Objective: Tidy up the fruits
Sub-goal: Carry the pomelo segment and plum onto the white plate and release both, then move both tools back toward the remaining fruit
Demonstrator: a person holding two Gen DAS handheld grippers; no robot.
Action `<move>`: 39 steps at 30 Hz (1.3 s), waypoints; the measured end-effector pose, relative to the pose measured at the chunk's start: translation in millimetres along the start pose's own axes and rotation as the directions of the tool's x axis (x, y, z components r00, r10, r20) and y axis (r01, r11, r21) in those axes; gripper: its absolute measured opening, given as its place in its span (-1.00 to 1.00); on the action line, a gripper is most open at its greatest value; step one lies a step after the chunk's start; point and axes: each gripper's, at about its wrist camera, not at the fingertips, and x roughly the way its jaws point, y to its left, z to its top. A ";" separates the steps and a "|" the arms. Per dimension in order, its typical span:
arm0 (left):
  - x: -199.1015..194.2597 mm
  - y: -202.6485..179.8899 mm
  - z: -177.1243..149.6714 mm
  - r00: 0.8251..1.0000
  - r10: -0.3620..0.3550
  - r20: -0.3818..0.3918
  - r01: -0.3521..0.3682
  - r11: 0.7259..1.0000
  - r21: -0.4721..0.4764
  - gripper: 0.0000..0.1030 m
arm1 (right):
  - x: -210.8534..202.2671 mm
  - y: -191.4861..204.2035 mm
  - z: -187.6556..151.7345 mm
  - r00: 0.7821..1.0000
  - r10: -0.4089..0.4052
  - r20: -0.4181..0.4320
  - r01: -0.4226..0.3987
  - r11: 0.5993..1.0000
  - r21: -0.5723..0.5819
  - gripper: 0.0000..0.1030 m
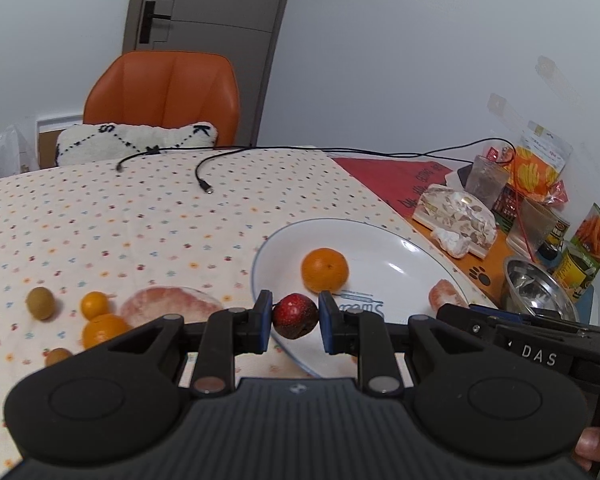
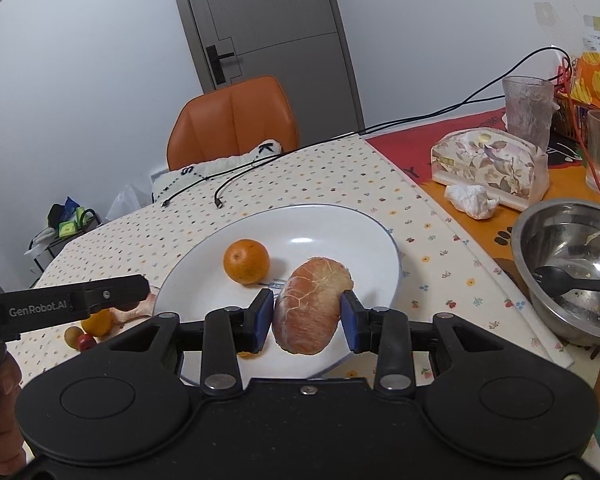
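The left gripper (image 1: 295,318) pinches a small dark red round fruit (image 1: 295,316) between its blue pads, over the near rim of a wide white ceramic plate (image 1: 400,248). The right gripper (image 2: 305,314) pinches a peeled pinkish-orange citrus segment (image 2: 310,304) between its pads, above the near part of the same plate (image 2: 340,232).

One whole round orange (image 2: 246,261) lies on the plate, at 11 o'clock from the held segment.

The left wrist view counts, on the cream flower-dotted tablecloth (image 1: 140,216) at 9 o'clock from its gripper: one large peeled pink citrus piece (image 1: 168,304), two small orange fruits (image 1: 94,304), one olive-green round fruit (image 1: 40,302) and one brownish fruit partly hidden by the gripper body.

Only the right wrist view shows the inside of the steel bowl (image 2: 572,264) at 3 o'clock, holding one black spoon (image 2: 572,280), plus two ribbed glasses (image 2: 526,106) and one floral tissue box (image 2: 488,164). Only the left wrist view shows the loose fruits clearly.

A fingertip shows at each view's lower edge.
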 end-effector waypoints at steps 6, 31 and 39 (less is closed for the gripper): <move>12.2 -6.3 -0.2 1.000 -0.010 -0.016 0.010 1.000 0.007 -0.56 | 3.8 -5.8 -0.2 1.000 -0.001 -0.001 0.001 1.000 0.014 -0.32; -25.5 37.9 -10.9 0.991 0.133 0.005 -0.133 0.989 -0.060 0.42 | -6.9 27.6 -8.0 0.994 0.102 0.047 -0.101 0.995 -0.025 0.68; -45.4 60.2 -16.2 0.982 0.189 0.017 -0.187 0.979 -0.085 0.51 | -8.5 47.2 -9.7 0.990 0.134 0.052 -0.130 0.989 -0.077 0.81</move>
